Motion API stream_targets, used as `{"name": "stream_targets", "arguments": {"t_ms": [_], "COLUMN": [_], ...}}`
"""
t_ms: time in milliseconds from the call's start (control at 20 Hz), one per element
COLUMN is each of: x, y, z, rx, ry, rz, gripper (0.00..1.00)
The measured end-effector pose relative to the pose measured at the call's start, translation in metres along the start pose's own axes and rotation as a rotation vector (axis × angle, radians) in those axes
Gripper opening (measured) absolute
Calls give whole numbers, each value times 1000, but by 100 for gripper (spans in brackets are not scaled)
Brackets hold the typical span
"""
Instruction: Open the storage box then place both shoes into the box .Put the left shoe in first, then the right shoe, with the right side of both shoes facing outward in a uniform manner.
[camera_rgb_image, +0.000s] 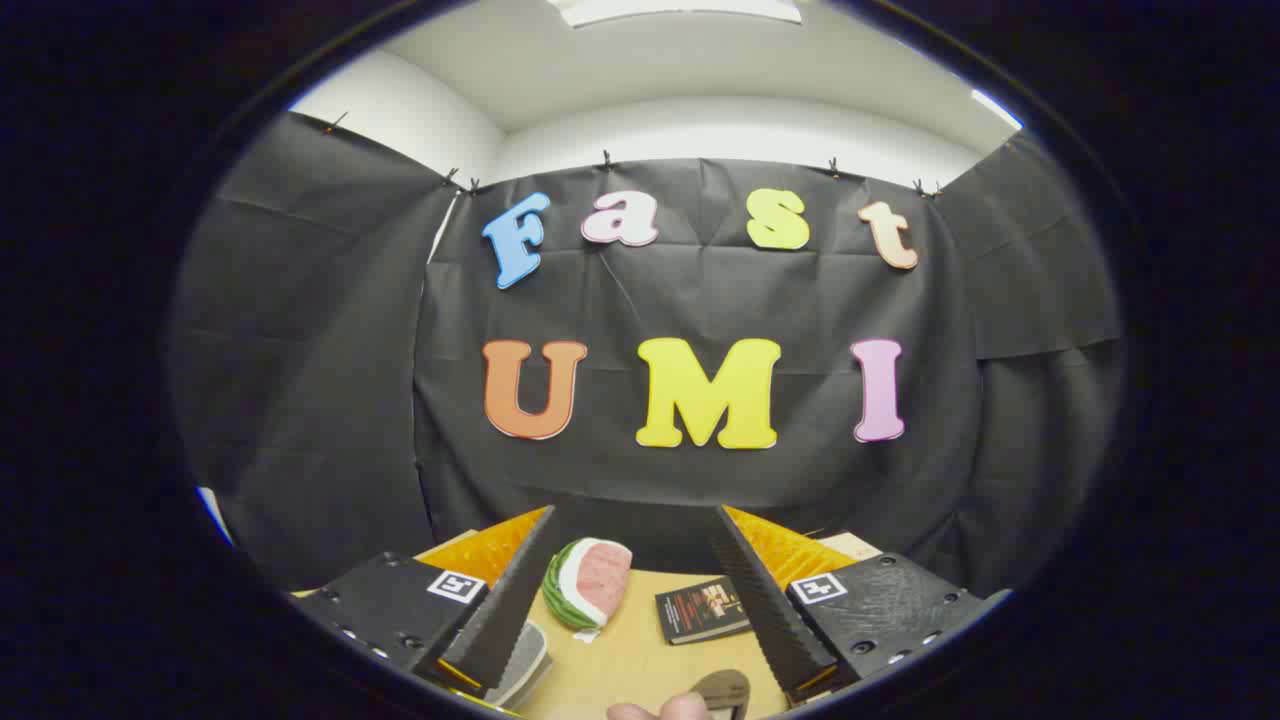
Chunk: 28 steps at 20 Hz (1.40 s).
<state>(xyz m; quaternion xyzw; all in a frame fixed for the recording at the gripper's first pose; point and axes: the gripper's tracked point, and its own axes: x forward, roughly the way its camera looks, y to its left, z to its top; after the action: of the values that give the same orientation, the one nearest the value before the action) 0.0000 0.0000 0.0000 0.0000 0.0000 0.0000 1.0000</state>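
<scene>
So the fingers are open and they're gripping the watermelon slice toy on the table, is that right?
Not quite. The gripper view shows the gripper open, but its fingers grip nothing: the watermelon slice toy lies on the table between them, apart from both.

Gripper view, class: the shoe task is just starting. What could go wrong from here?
1. The open gripper points at the wall; swinging down, it might knock the watermelon toy or book between its fingers.
2. Two shoes sit low and half hidden, so left and right could be confused.
</scene>
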Motion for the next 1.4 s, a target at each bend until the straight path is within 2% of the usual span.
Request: {"name": "stream_targets", "arguments": {"t_ms": [400, 700, 1200, 1400], "x": [-8, -14, -24, -34], "y": [-5, -2, 9, 18], "z": [11, -4, -74, -116], "rx": [-33, -30, 19, 111], "ry": [-14, 22, 144, 207], "rz": [31, 70, 154, 219], "gripper": [95, 95, 95, 95]}}
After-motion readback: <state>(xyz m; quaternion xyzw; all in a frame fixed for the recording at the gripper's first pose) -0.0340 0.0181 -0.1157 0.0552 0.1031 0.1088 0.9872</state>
